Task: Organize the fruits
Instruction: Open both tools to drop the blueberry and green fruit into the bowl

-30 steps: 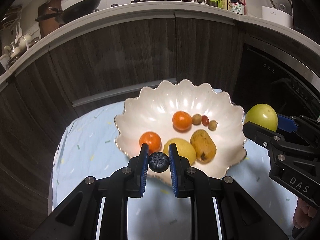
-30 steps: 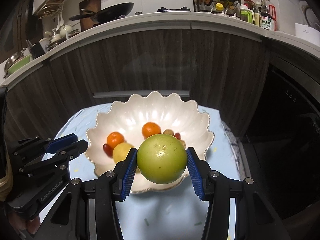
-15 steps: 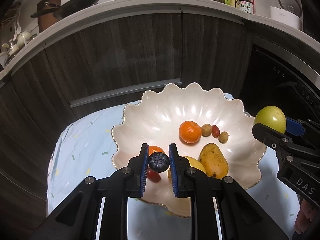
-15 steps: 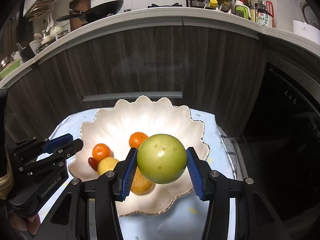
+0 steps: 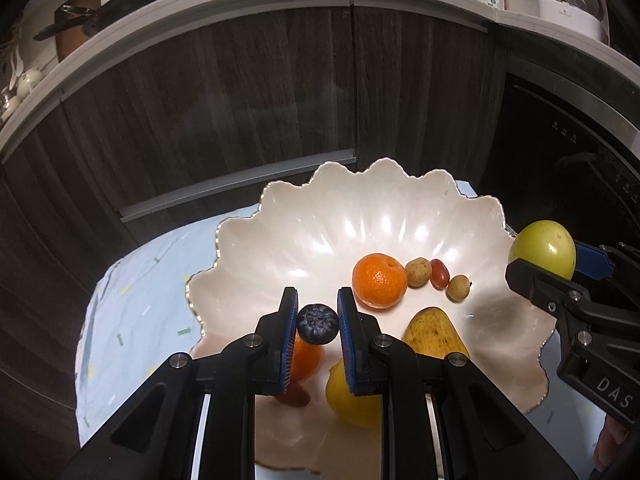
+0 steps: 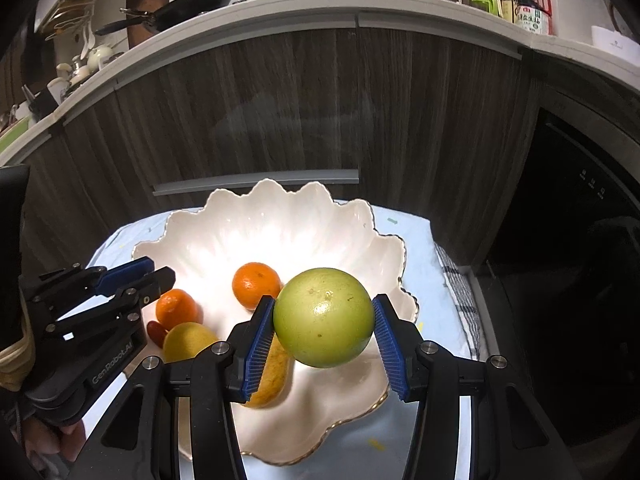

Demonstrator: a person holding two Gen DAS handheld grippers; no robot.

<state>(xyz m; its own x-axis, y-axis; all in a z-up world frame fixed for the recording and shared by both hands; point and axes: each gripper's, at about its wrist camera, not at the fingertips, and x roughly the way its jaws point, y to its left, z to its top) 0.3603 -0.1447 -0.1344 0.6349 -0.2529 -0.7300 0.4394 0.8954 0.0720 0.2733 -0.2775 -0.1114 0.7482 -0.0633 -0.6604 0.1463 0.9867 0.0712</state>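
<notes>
Our left claw (image 5: 318,322) pinches a blueberry (image 5: 317,324); our right claw (image 6: 324,338) grips a green fruit (image 6: 323,317). Over the last second both have moved forward from the near rim to hang over the bowl (image 5: 280,248), above the oranges (image 5: 379,280) and the other fruit. We judge both pieces ready to lower and release; neither is down yet.

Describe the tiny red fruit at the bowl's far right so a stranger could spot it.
Start at the scalloped white bowl. Right of the far orange runs a row of three tiny fruits. The red grape tomato is the middle one, glossy between two dull tan ones.
</notes>
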